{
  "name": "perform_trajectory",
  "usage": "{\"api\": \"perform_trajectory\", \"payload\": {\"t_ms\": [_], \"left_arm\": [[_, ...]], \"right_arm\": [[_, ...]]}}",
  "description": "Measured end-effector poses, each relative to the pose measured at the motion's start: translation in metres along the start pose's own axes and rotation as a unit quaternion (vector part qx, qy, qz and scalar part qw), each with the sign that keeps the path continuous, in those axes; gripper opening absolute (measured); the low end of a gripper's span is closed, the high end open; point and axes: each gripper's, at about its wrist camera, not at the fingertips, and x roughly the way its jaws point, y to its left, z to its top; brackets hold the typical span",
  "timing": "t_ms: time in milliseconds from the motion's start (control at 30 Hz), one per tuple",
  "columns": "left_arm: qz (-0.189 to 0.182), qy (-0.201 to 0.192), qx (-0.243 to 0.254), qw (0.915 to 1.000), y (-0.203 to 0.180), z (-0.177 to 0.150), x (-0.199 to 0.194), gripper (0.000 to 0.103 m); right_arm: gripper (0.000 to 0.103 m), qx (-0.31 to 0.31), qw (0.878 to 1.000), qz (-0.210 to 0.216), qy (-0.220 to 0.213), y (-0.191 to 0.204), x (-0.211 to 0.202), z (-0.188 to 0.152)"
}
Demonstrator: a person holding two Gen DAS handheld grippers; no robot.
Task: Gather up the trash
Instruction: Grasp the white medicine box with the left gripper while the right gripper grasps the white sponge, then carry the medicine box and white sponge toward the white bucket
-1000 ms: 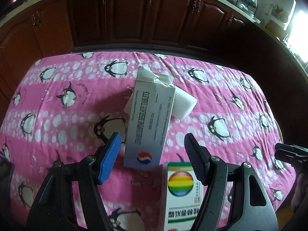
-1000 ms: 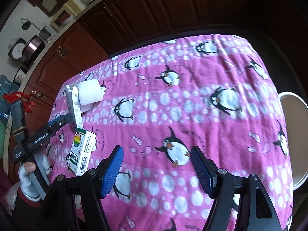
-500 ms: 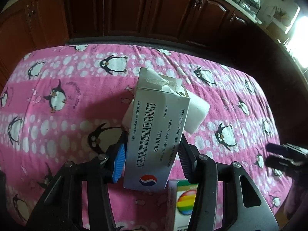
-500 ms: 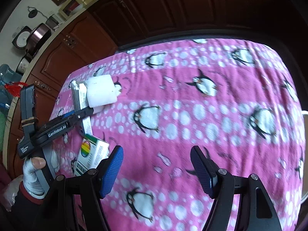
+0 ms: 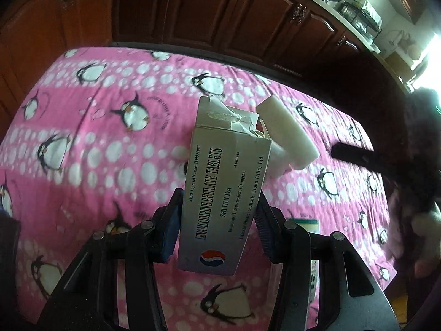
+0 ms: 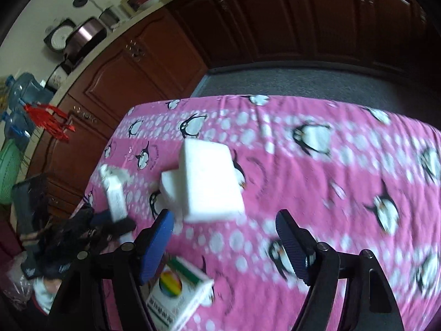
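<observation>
My left gripper (image 5: 217,209) is shut on a white tablet box (image 5: 223,193) with a torn top flap, held tilted above the pink penguin tablecloth (image 5: 96,143). The right wrist view shows that box (image 6: 114,193) at the left. Two white foam blocks (image 6: 209,182) lie stacked just beyond the tips of my right gripper (image 6: 224,245). Its jaws are opening, with nothing between them. A small box with a rainbow circle (image 6: 176,295) lies under its left finger. In the left wrist view the foam blocks (image 5: 286,135) sit behind the held box.
Dark wooden cabinets (image 6: 275,27) stand beyond the table's far edge, with grey floor (image 6: 303,80) between. The table's left edge (image 6: 110,143) drops off near the left gripper. A person's gloved hand (image 6: 44,295) holds the left gripper at the lower left.
The left jaws closed on the tablet box and carried it off the cloth. The right gripper swept left across the table to the foam blocks and the rainbow box.
</observation>
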Motion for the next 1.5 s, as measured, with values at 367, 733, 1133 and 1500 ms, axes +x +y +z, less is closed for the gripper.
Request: {"api": "perform_trajectory", "payload": {"t_ms": [367,733,1133,1500], "left_arm": [[-0.005,0.004,-0.007,1.0000,-0.002,-0.013,-0.003,0.047],[-0.006,-0.005,-0.006,1.0000,-0.010,-0.012,-0.008,0.047],[-0.011,-0.014,0.029,0.9994,-0.043,-0.014,-0.033,0.047],[-0.028,-0.002,0.065,0.9975,-0.088,-0.030,-0.052,0.047]], "right_arm": [[0.061,0.070,0.993,0.084,0.050,-0.009,0.054,0.012],[0.059,-0.002,1.000,0.030,-0.010,0.000,-0.021,-0.024],[0.062,0.028,0.996,-0.073,0.032,-0.068,-0.059,-0.116],[0.079,-0.031,0.991,-0.127,0.035,-0.052,-0.055,-0.117]]}}
